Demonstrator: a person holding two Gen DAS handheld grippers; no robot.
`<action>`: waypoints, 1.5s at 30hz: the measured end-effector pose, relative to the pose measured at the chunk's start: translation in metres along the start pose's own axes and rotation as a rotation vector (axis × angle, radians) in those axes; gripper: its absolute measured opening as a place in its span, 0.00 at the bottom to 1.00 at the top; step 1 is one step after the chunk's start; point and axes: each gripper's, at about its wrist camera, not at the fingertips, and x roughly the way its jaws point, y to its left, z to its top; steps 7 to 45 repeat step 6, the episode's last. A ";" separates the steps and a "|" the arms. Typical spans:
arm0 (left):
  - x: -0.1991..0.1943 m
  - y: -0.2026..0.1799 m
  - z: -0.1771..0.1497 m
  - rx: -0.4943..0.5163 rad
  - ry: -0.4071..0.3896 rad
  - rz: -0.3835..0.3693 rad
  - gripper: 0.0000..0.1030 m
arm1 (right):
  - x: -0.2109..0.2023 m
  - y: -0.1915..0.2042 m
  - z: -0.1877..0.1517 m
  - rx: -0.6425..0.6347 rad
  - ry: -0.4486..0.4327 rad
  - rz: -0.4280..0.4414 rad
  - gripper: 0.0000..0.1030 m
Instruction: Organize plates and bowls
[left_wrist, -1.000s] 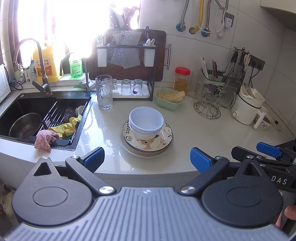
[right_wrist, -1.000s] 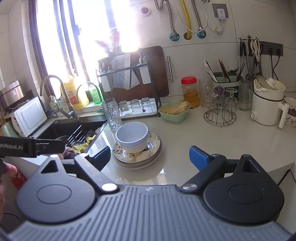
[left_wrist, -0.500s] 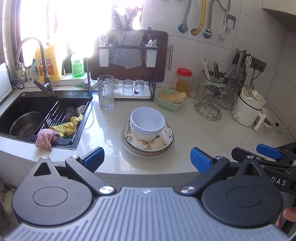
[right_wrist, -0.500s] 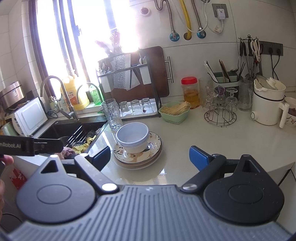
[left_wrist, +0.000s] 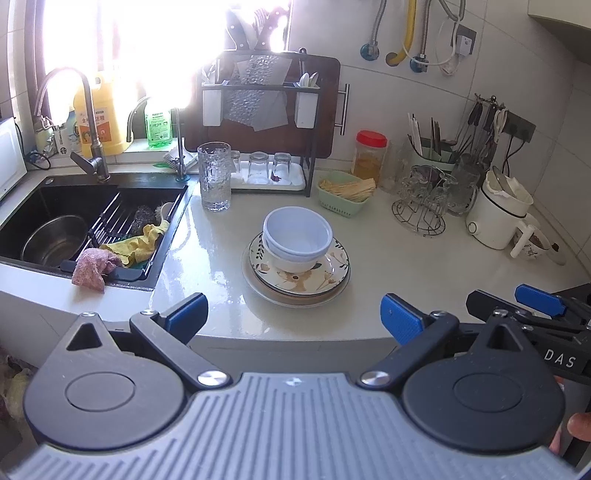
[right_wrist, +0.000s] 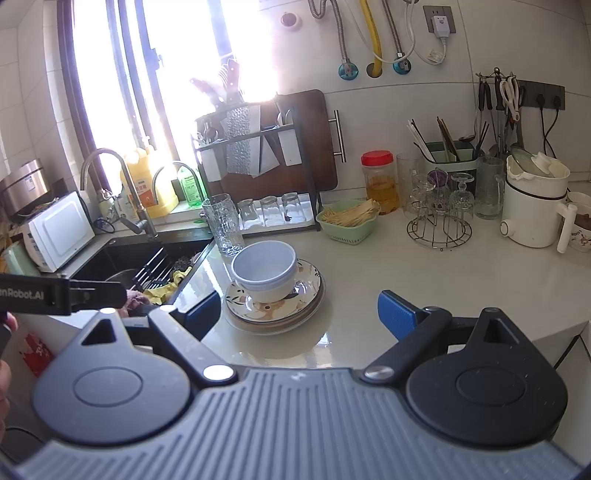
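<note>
Two nested white bowls (left_wrist: 297, 236) sit on a stack of floral plates (left_wrist: 295, 278) on the white counter (left_wrist: 406, 254). The same bowls (right_wrist: 265, 269) and plates (right_wrist: 275, 308) show in the right wrist view. My left gripper (left_wrist: 293, 317) is open and empty, just short of the counter's front edge, in line with the stack. My right gripper (right_wrist: 299, 312) is open and empty, also short of the counter's front edge, with the stack between its fingers in view. The right gripper's fingers (left_wrist: 539, 297) show at the right edge of the left wrist view.
A black sink (left_wrist: 85, 221) with a steel bowl (left_wrist: 55, 240) and cloths lies left. A tall glass (left_wrist: 214, 177), a glass rack (left_wrist: 269, 173), a green basket (left_wrist: 345, 197), a wire glass stand (left_wrist: 424, 206) and a white kettle (left_wrist: 498, 214) stand behind the stack.
Both grippers have shifted very slightly, the left one a little up; the stack sits about the same in each view. Nothing was taken hold of.
</note>
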 end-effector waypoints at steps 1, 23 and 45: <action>0.000 0.000 0.000 -0.001 -0.002 0.002 0.98 | 0.000 0.000 0.000 0.001 0.000 0.000 0.91; -0.001 -0.001 -0.001 -0.003 0.002 -0.007 0.98 | 0.000 0.000 -0.001 0.001 -0.002 0.001 0.91; -0.001 -0.001 -0.001 -0.003 0.002 -0.007 0.98 | 0.000 0.000 -0.001 0.001 -0.002 0.001 0.91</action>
